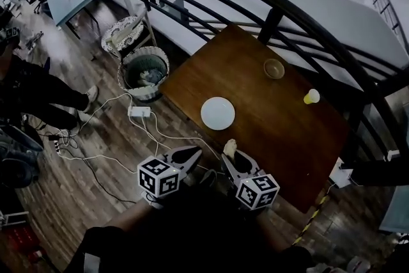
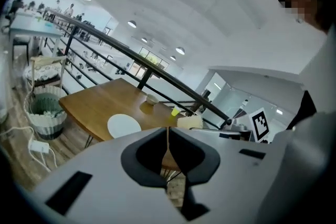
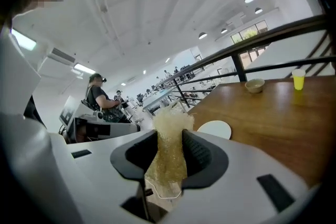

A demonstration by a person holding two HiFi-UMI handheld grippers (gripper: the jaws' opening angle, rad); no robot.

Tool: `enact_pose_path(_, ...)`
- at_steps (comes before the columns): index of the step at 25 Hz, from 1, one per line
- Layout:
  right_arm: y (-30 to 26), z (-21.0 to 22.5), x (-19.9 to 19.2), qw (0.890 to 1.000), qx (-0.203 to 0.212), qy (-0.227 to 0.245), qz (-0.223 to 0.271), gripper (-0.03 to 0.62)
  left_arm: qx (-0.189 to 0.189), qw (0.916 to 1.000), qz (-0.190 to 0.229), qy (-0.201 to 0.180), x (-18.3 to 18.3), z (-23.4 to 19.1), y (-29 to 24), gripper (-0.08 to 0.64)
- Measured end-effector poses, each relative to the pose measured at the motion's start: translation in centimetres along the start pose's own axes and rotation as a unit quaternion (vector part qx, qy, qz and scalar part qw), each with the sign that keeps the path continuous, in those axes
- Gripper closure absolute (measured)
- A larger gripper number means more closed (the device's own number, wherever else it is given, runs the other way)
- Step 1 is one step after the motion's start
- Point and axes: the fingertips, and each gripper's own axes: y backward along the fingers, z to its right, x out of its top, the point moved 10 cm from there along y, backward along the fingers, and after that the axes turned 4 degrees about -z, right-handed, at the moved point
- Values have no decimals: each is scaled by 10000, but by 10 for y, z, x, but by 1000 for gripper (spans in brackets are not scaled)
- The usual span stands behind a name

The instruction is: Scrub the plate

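A round white plate lies near the front left edge of the brown wooden table; it also shows as the plate and the plate. My right gripper hovers just in front of the table edge, shut on a pale yellow scrubbing sponge whose tuft sticks out past the jaws. My left gripper hangs beside it over the floor, shut with nothing between its jaws. Both are short of the plate.
A small bowl and a yellow cup stand at the table's far side, by a black railing. A wire waste basket and a power strip with cables lie on the floor at the left. A person's legs are at far left.
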Motion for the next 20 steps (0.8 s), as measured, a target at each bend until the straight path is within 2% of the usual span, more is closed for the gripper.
enact_pose_path(3, -3, 19, 5, 9992, 148, -366, -49, 436, -78, 9991, -68, 414, 5, -4, -17, 535)
enact_pose_path(9, -16, 50, 12, 9975, 46, -692, -136, 436, 16, 9982, -131, 583, 38, -27, -45, 535)
enact_pose_path(15, -27, 60, 20, 9962, -385, -776, -105, 436, -85, 9965, -373, 749, 64, -76, -69, 534)
enact_pose_path(20, -51, 60, 32, 9931, -873, -783, -80, 436, -77, 9922, -908, 850, 79, -144, -94, 534)
